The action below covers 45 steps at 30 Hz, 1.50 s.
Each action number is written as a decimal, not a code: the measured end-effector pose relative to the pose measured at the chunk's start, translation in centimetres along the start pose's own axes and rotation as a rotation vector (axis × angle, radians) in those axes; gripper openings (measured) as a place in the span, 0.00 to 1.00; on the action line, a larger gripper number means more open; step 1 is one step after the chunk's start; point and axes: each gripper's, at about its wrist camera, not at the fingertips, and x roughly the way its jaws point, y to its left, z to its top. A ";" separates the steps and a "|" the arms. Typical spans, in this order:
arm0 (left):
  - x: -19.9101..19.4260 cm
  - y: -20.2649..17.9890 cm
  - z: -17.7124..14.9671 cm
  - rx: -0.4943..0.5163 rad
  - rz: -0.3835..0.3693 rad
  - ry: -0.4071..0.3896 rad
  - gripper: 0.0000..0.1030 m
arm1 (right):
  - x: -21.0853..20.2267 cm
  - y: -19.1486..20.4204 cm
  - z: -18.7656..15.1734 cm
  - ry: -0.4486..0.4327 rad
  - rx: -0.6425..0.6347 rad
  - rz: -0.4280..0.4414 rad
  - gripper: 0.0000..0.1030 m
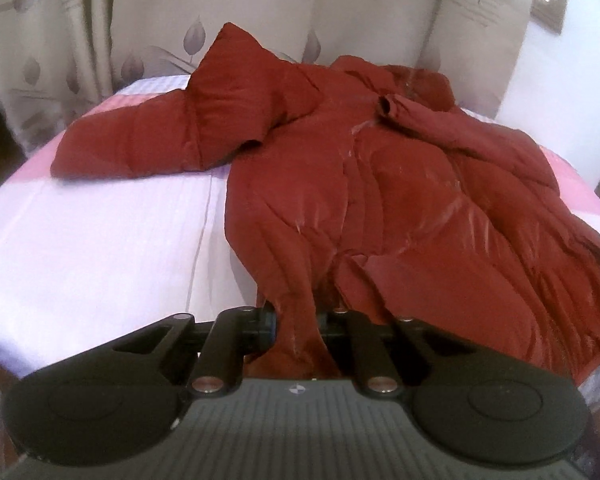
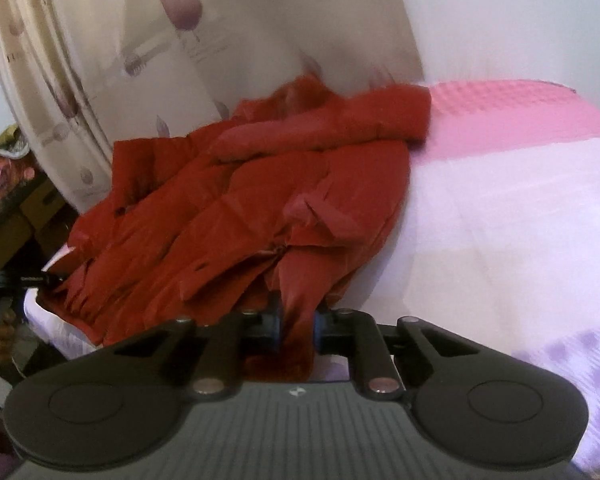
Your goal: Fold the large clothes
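A red padded jacket (image 1: 380,184) lies spread on a bed (image 1: 100,240) with a pale lilac and pink cover. The left gripper (image 1: 298,320) has its jaws pinched on a fold of the jacket's near hem. The right gripper (image 2: 296,320) likewise clamps a bunched piece of the hem. One sleeve (image 1: 140,144) stretches out sideways. A patterned curtain (image 1: 60,40) hangs behind the bed, and cardboard boxes (image 2: 24,216) crowd the bedside.

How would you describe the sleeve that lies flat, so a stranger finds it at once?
Start at the bed under the red padded jacket. The sleeve stretches sideways onto the pink band; the other is folded across the jacket's body.
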 end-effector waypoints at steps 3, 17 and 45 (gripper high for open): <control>-0.7 -0.3 -0.4 0.028 0.024 -0.001 0.28 | -1.0 -0.4 -0.1 0.025 -0.005 -0.043 0.16; -1.2 -1.8 1.3 0.107 0.147 -0.075 0.80 | 0.9 9.5 7.2 -0.127 -0.352 -0.063 0.78; -0.8 -0.5 3.7 -0.018 0.117 -0.141 1.00 | 20.8 12.7 16.5 -0.170 -0.762 -0.391 0.04</control>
